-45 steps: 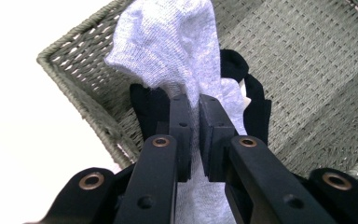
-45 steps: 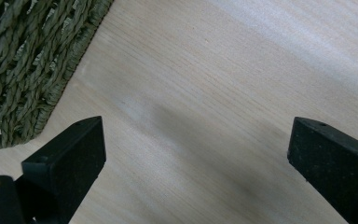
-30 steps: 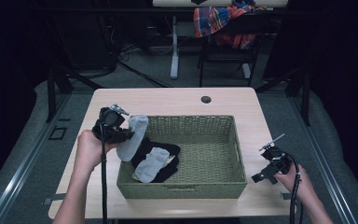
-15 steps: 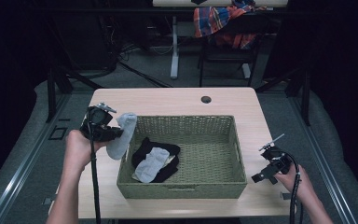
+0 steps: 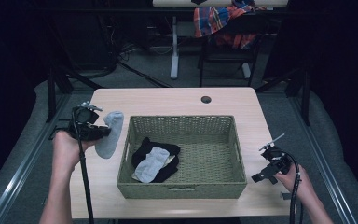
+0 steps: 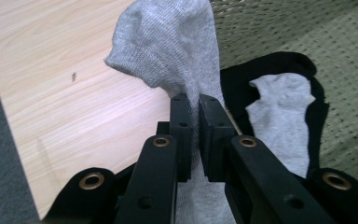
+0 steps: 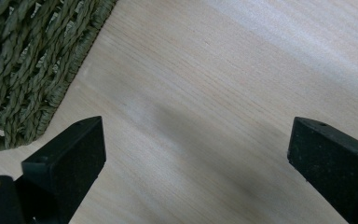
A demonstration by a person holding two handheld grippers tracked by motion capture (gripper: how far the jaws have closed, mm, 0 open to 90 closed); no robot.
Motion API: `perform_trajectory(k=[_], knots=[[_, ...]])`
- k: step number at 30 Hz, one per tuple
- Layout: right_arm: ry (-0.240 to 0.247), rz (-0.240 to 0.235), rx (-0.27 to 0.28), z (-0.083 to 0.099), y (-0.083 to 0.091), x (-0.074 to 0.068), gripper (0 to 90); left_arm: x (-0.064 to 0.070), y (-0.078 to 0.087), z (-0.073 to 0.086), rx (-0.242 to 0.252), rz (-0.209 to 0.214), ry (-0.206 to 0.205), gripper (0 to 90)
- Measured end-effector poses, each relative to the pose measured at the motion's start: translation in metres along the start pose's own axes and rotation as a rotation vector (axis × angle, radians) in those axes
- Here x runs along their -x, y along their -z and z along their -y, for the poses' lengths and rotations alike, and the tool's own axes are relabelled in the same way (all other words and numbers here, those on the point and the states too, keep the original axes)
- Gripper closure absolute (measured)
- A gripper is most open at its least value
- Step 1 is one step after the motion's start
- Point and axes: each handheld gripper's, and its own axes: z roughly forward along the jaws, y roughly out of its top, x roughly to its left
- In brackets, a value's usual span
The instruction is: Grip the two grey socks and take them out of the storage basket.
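My left gripper (image 5: pixel 103 130) (image 6: pixel 193 103) is shut on a grey sock (image 5: pixel 109 134) (image 6: pixel 168 42), which hangs over the table just left of the green woven basket (image 5: pixel 233 140). Inside the basket lie a black garment (image 5: pixel 156 148) (image 6: pixel 270 65) and a second grey sock (image 5: pixel 150 165) (image 6: pixel 279 105) on top of it. My right gripper (image 5: pixel 266 173) (image 7: pixel 196 149) rests open near the table's right front corner, beside the basket's corner (image 7: pixel 23 60), with bare wood between its jaws.
A light wooden table (image 5: pixel 177 100) carries the basket; a dark cable grommet (image 5: pixel 206 99) sits near its far edge. Behind the table stands a chair draped with plaid cloth (image 5: pixel 223 21). Grey floor surrounds the table.
My left gripper has carried the grey sock leftward, out of the basket and over the bare table at its left side. The right gripper has stayed in place.
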Motion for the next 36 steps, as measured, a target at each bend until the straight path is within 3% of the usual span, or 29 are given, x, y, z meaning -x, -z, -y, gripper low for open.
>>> perform_trajectory(k=[11,19,22,36], knots=[[-0.002,-0.001,0.000,0.000,0.000,0.000,3.9,-0.023,-0.007,0.013,-0.016,-0.026,0.062,85.0],[-0.004,0.000,0.004,0.000,0.000,-0.001,3.9,-0.037,-0.021,0.024,-0.037,-0.036,0.117,85.1],[-0.005,-0.002,0.004,0.000,0.000,-0.001,3.9,-0.044,-0.033,0.031,-0.064,-0.037,0.139,85.2],[-0.005,-0.001,0.004,0.000,0.000,-0.001,3.9,-0.057,-0.070,0.053,-0.113,-0.038,0.172,85.1]])
